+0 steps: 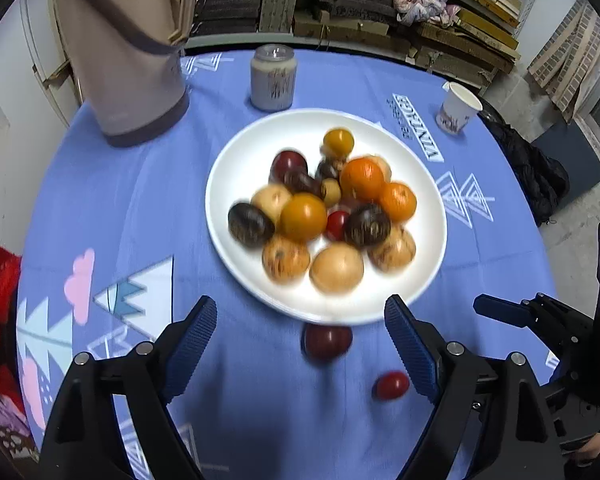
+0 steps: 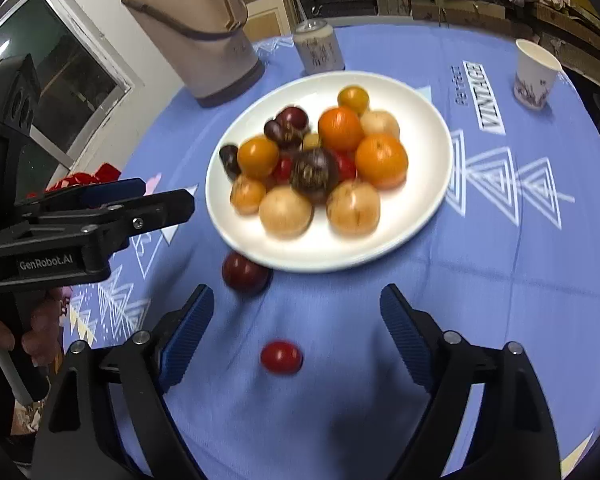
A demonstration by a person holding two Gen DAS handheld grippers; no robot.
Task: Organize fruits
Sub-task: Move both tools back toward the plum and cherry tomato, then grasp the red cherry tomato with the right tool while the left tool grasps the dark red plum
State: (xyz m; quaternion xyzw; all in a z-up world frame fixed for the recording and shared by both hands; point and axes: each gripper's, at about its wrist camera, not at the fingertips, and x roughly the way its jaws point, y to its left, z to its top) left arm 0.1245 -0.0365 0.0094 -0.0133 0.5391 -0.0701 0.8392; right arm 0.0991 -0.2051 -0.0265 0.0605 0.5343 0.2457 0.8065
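1. The white plate (image 2: 428, 200), mid-frame on the blue surface (image 2: 500, 280), carries the heaped fruits (image 2: 324, 160), so the step in hand looks like gathering the last two strays.
2. A dark plum (image 2: 245, 273) (blurred, possibly another fruit) lies against the plate's lower rim, above the left tongs (image 1: 300, 344), which are spread and empty.
3. A small red tomato (image 2: 281, 357) sits between the right tongs (image 2: 296, 322), also spread and empty; next, lower and pinch gently.
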